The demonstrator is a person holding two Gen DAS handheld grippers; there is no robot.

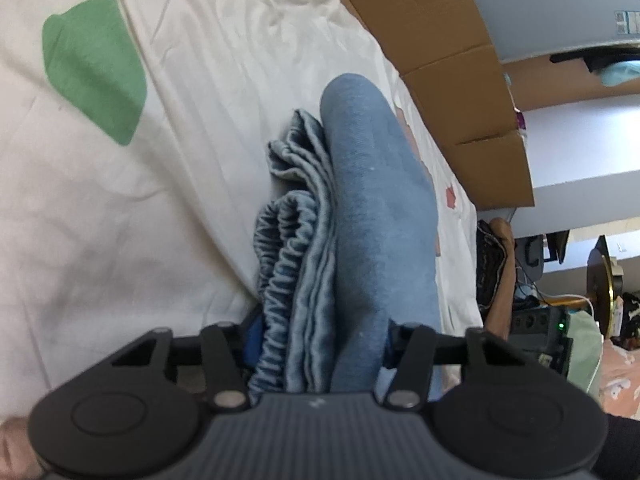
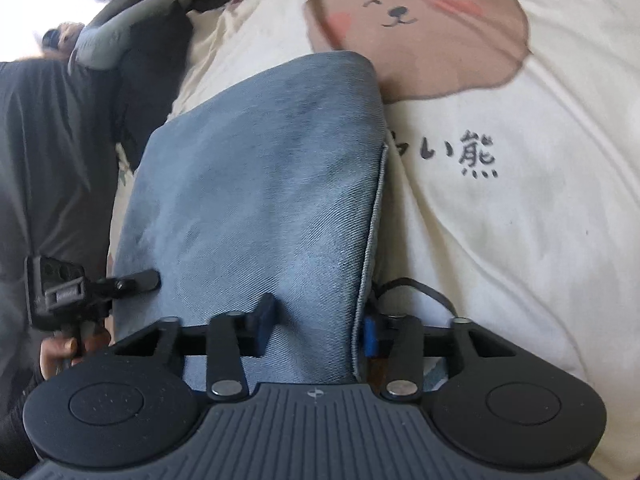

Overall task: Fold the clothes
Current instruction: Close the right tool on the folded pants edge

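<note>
A folded blue denim-like garment [image 1: 372,208] with a gathered elastic waistband [image 1: 280,272] lies on the cream bed cover [image 1: 200,120]. In the left wrist view my left gripper [image 1: 322,340] is shut on the thick stack at its near end, with blue pads [image 1: 252,340] pressing both sides. In the right wrist view the same garment [image 2: 260,160] runs away from my right gripper [image 2: 316,330], which is shut on its near edge beside the stitched hem [image 2: 374,220]. A finger [image 2: 138,279] of the left gripper rests on the garment's left edge there.
The cover carries a brown bear print [image 2: 420,20] with dark lettering [image 2: 476,160] and a green patch [image 1: 92,68]. A cardboard box [image 1: 440,60] borders the bed. A person's dark clothing [image 2: 48,160] and a hand [image 2: 60,352] are at the left.
</note>
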